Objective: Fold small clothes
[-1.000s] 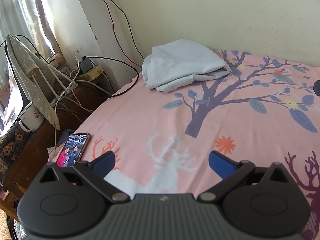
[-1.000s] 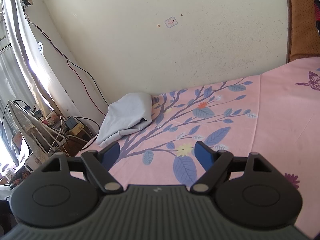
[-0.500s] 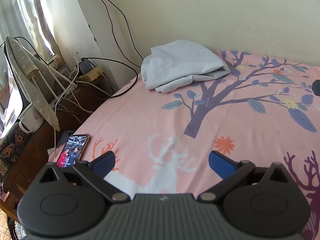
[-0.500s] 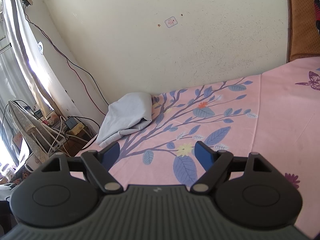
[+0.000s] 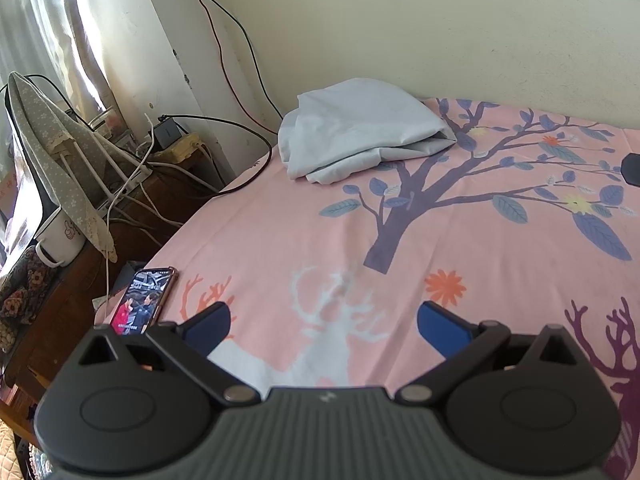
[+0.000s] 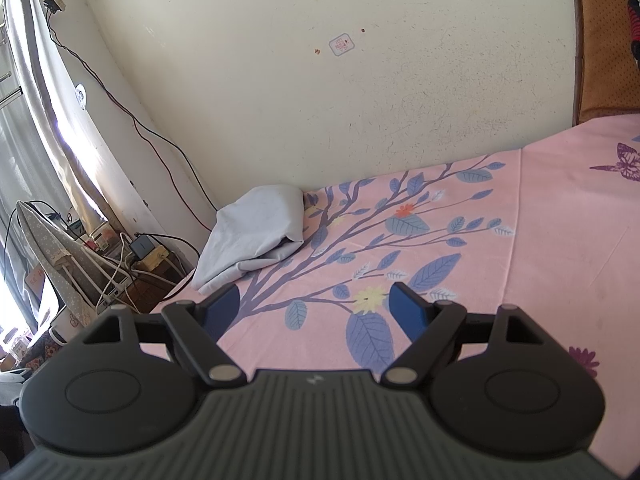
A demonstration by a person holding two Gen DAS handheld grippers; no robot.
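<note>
A folded pale blue garment lies at the far left corner of the pink printed bed sheet, near the wall. It also shows in the right wrist view. My left gripper is open and empty, held over the near part of the sheet, well short of the garment. My right gripper is open and empty, over the leaf print, to the right of the garment and apart from it. The tip of the right gripper shows at the right edge of the left wrist view.
A phone with a lit screen lies at the bed's left edge. A wooden side table with cables, a charger and a white mug stands left of the bed. A brown headboard is at the far right.
The left wrist view has shifted slightly, so the garment sits a little higher and to the left. The right gripper has stayed still. Both stay open.
</note>
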